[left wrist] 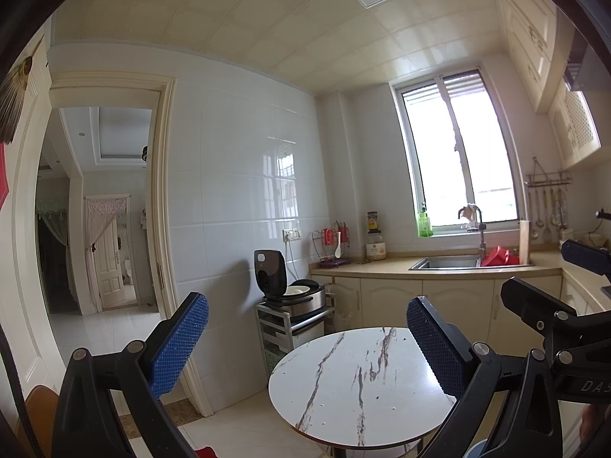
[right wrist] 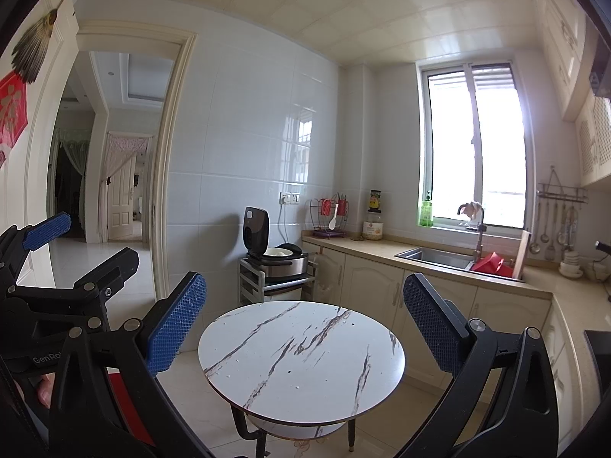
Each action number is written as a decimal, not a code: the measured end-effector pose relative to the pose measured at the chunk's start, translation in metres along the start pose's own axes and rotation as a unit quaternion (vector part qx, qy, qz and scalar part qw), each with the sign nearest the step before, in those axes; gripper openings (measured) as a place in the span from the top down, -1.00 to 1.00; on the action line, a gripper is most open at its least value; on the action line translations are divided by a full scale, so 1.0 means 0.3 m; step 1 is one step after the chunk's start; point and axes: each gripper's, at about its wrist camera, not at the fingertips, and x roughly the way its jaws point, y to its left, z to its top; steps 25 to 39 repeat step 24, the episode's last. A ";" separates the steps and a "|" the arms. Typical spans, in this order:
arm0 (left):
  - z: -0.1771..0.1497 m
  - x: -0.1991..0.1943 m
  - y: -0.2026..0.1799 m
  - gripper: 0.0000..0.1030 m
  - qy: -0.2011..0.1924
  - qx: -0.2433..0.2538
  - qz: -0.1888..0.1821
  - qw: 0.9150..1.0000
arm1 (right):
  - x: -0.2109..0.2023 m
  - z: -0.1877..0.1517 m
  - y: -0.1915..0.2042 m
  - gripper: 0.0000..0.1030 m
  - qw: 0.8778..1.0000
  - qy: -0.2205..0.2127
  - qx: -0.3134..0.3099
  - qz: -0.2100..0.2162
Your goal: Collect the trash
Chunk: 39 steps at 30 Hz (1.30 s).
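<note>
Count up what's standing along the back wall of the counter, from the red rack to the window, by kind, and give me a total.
Racks: 1, the red rack with a white spoon
Jars: 2, a small jar stacked on a bigger jar
Green bottles: 1, the bottle on the window sill
Total: 4

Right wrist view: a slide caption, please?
Open right claw above round marble table, facing kitchen sink.

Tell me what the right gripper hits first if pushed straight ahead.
Probably the round marble table, centred just ahead of the right gripper, whose jaws stand open and empty. Depth is hard to judge.
</note>
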 end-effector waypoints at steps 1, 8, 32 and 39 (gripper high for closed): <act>-0.001 0.000 0.000 -0.99 0.000 0.000 0.000 1.000 | 0.000 0.000 0.000 -1.00 1.000 0.000 0.000 0.000; 0.001 0.002 0.006 -0.99 0.000 0.000 0.000 1.000 | -0.001 0.000 -0.002 -1.00 1.000 0.000 0.000 0.000; 0.004 0.018 0.035 -0.99 0.003 -0.001 -0.004 1.000 | 0.002 0.001 0.002 -1.00 1.000 0.000 0.001 -0.001; 0.004 0.018 0.035 -0.99 0.003 -0.001 -0.004 1.000 | 0.002 0.001 0.002 -1.00 1.000 0.000 0.001 -0.001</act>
